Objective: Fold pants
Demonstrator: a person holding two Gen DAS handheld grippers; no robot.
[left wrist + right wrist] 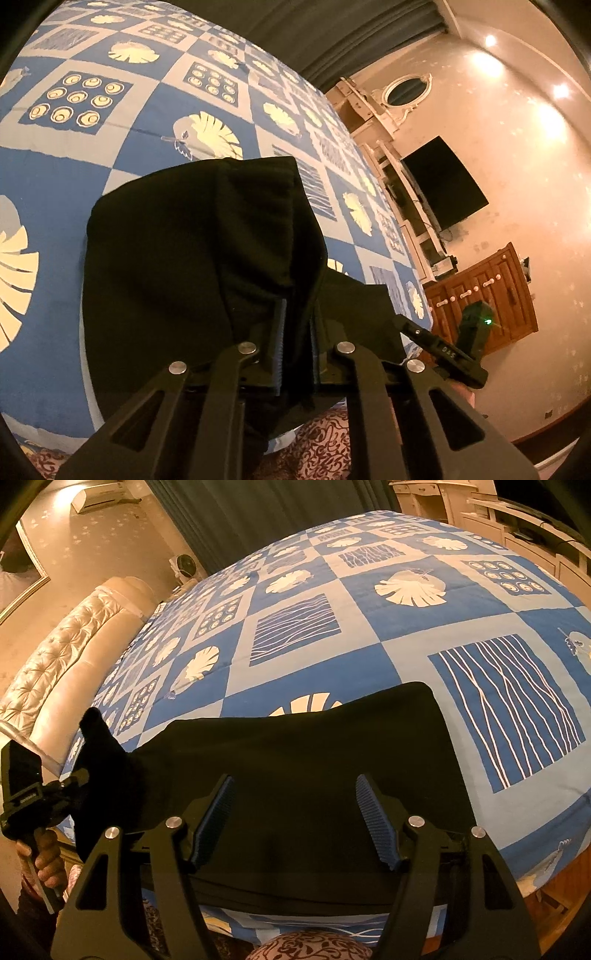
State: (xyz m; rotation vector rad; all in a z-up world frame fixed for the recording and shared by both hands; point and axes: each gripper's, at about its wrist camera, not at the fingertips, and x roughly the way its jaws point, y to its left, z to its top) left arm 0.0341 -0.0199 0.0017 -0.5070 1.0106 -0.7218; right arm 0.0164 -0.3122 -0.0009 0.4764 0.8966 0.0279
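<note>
Black pants (295, 760) lie folded on the blue patterned bedspread (332, 627) near the bed's front edge. My left gripper (295, 332) is shut on the black pants (192, 258), holding one end lifted so the cloth drapes over its fingers. In the right wrist view the left gripper (70, 786) sits at the pants' left end, with a raised corner of cloth above it. My right gripper (295, 812) is open, its blue pads (218, 812) spread above the middle of the pants, holding nothing.
A padded cream headboard (66, 657) runs along the bed's left side. A television (447, 184) and a wooden dresser (491, 295) stand by the wall beyond the bed. Dark curtains (277, 513) hang at the far side. Patterned clothing (310, 945) shows at the bottom edge.
</note>
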